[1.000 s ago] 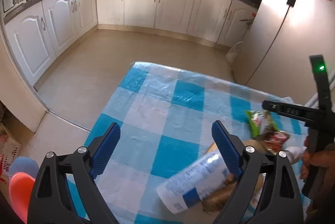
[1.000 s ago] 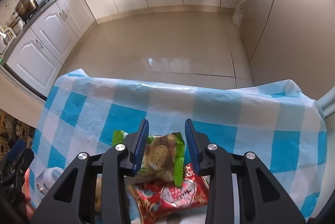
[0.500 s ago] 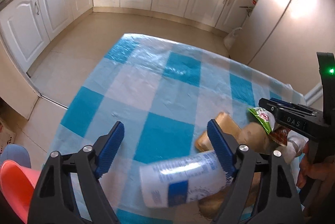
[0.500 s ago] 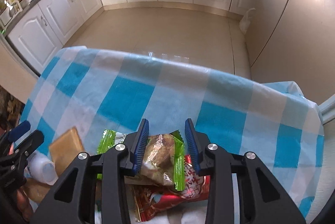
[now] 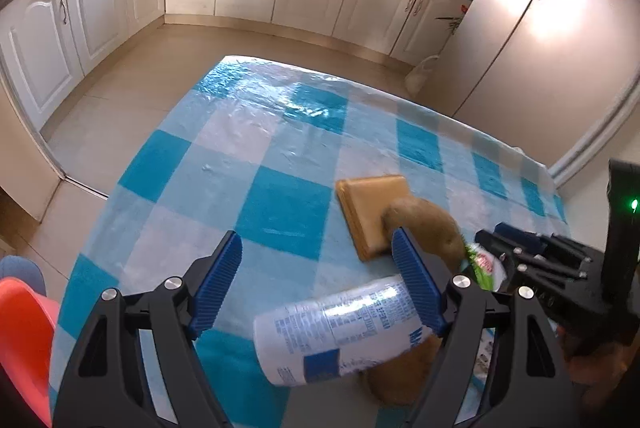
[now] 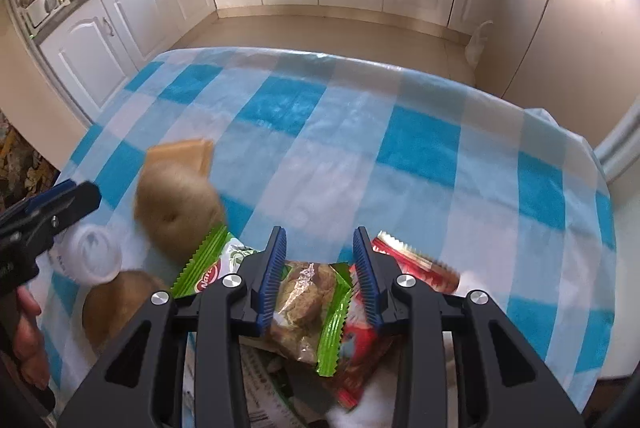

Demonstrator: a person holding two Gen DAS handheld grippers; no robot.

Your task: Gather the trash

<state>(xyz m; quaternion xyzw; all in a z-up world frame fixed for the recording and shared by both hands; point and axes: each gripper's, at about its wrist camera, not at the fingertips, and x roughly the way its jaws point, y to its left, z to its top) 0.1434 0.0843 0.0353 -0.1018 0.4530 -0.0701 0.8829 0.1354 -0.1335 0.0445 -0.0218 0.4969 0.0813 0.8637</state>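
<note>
Right now you are in the picking-up step of the trash job. Your right claw [image 6: 319,278] is clamped on a crinkly green-edged snack wrapper with brown bits inside [image 6: 310,302]. That wrapper sits between its blue fingers, above a red shiny snack packet [image 6: 362,344] that lies just under and to the right of the claw.

Your left claw [image 5: 318,282] has its fingers wide apart and holds nothing. A white plastic bottle with blue print [image 5: 340,334] lies on its side just in front of it, close against the right finger, on the blue and white checked desk [image 5: 280,155]. I think the next move is to bring the left claw around the bottle and squeeze. The bottle is round and smooth, so it could roll or slip.

The left view shows the print along the bottle's side and an orange plastic thing [image 5: 22,340] low on the left, maybe a bin, but I cannot tell. The right view shows only the bottle's round white end, and also two brown round lumps like potatoes [image 6: 176,203] to the left of the right claw, one blurred. Both views show a flat tan square block [image 5: 374,211] farther out on the desk.
</note>
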